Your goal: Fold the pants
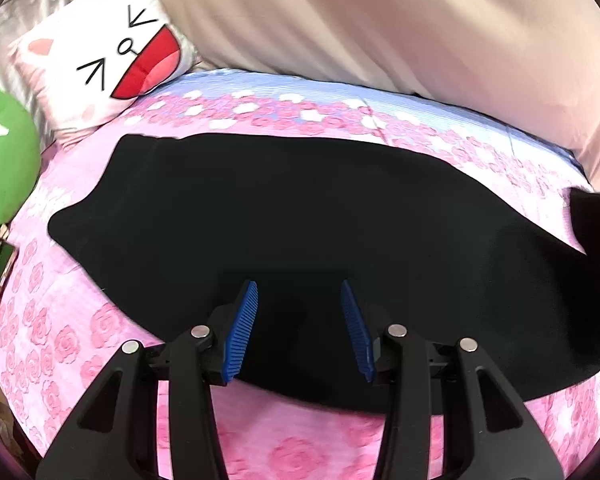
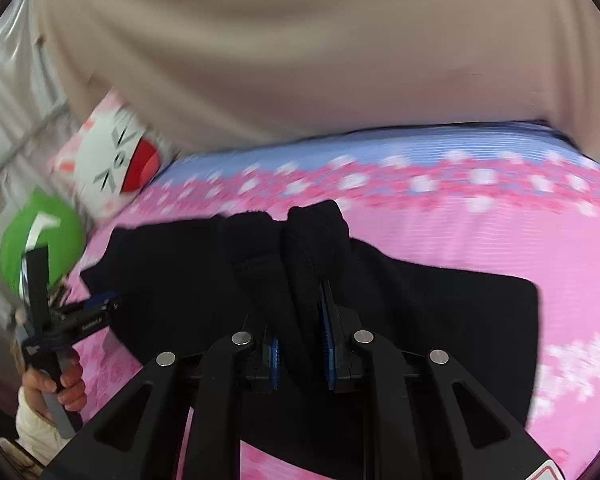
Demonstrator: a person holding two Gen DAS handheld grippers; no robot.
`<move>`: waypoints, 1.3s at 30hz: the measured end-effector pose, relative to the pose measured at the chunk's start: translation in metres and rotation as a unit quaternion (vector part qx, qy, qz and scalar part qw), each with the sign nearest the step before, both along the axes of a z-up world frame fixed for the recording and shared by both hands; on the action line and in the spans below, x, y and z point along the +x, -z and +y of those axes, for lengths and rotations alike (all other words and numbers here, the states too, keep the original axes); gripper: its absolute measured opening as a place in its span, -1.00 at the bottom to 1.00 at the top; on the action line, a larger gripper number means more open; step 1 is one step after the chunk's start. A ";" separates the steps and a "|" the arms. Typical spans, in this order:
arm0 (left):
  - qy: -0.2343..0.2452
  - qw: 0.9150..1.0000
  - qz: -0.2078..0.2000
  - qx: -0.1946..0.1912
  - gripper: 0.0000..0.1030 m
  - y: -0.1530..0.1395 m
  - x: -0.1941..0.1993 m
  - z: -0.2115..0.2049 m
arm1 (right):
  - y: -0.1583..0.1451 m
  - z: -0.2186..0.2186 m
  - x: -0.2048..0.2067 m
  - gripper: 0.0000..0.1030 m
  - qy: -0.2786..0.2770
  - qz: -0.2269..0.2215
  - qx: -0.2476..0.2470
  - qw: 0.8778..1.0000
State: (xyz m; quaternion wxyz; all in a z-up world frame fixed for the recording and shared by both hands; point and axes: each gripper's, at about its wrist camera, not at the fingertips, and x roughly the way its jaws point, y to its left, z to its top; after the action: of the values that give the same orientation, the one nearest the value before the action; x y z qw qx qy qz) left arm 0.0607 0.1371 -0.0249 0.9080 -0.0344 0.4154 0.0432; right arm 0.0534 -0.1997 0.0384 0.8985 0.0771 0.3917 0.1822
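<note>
At the far left of the right wrist view, your left hand (image 2: 56, 390) grips the left gripper (image 1: 299, 330), whose blue ribbed jaws stand released over the near edge of the black fabric pants (image 1: 292, 240). Those pants lie flat across the middle of the pink rose-printed bedsheet (image 1: 60, 320). Right of centre, your right gripper (image 2: 300, 344) is clenched on a bunched fold of pants cloth.

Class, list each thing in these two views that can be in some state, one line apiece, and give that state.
Pants: spread on the bed, one end bunched and lifted.
Right gripper: shut on that bunched end of the pants.
Left gripper: open over the pants, nothing between its pads.
Pillow: propped up at the bed's far corner.
Bedsheet: flat under the pants.
</note>
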 end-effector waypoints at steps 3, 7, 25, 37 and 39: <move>-0.009 1.000 -0.001 -0.002 -0.17 0.003 -0.006 0.017 | 0.028 0.060 0.015 -0.65 -0.042 0.029 -0.039 0.998; -0.019 1.000 0.002 -0.017 -0.17 0.009 -0.013 0.037 | 0.065 0.102 0.018 -0.14 -0.058 0.028 -0.098 0.993; -0.027 0.999 0.001 -0.041 -0.14 0.008 -0.014 0.018 | 0.070 -0.114 -0.052 0.26 0.150 0.110 0.082 0.979; -0.020 1.000 0.006 -0.015 0.01 -0.003 -0.014 -0.011 | 0.048 -0.114 -0.061 -0.70 0.127 0.037 0.026 0.991; -0.024 1.000 0.008 -0.006 0.01 -0.003 -0.014 -0.012 | 0.046 -0.125 -0.063 -0.70 0.129 0.034 0.015 0.991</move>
State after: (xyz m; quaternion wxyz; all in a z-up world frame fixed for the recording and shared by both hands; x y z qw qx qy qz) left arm 0.0463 0.1255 -0.0221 0.9031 -0.0493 0.4219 0.0628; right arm -0.0094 -0.3244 -0.0071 0.8996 0.1462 0.4059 0.0681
